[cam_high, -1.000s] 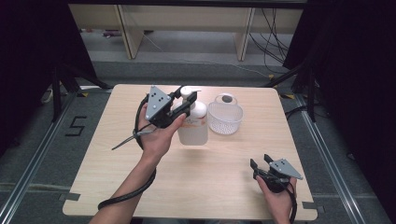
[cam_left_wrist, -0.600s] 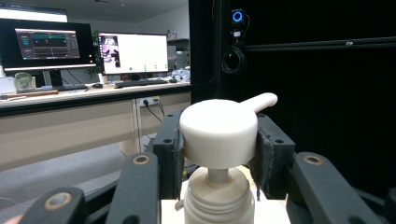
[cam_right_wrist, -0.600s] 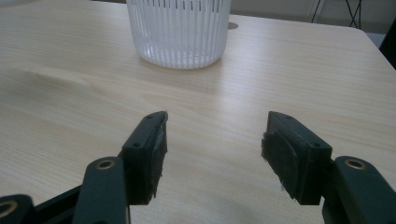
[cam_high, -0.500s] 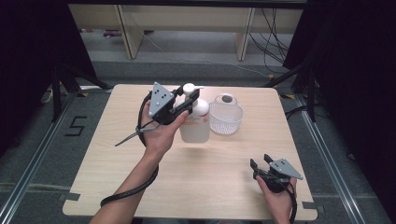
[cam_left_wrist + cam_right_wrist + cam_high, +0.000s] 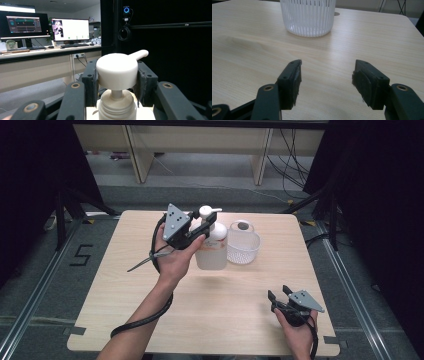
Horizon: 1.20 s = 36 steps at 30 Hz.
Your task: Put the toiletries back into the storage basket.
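Left claw (image 5: 204, 227) is clamped on the white pump head (image 5: 117, 70) of the soap bottle (image 5: 212, 251), pads pressing both its sides; the bottle stands upright on the worktop (image 5: 150, 285) just beside a white ribbed basket (image 5: 243, 246); right claw (image 5: 280, 294) rests near the front corner, jaws apart, holding nothing.

Matt white plastic pump head (image 5: 117, 71), pale wood-grain table (image 5: 150, 285)
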### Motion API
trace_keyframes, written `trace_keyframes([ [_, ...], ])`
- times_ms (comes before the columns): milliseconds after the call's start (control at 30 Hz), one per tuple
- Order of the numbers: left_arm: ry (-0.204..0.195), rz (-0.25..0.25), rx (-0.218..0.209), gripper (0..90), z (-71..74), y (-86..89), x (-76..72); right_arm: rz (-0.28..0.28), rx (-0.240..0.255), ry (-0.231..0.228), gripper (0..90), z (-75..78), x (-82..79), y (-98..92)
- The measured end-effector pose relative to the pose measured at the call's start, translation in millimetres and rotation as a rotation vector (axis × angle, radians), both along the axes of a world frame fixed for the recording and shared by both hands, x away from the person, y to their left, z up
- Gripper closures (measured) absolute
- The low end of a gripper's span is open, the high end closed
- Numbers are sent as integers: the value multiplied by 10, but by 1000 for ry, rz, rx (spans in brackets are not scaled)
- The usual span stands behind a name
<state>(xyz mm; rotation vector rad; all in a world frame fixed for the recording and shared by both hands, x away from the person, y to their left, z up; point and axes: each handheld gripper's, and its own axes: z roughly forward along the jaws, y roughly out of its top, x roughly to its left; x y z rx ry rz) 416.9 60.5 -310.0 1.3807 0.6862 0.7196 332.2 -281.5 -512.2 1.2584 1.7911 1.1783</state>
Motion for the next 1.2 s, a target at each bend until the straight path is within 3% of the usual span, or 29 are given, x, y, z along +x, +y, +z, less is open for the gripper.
trace_keyframes([
  [1200,-11,0,0,590,108,-119,165,-4,7,-7,400,-6,6,2],
])
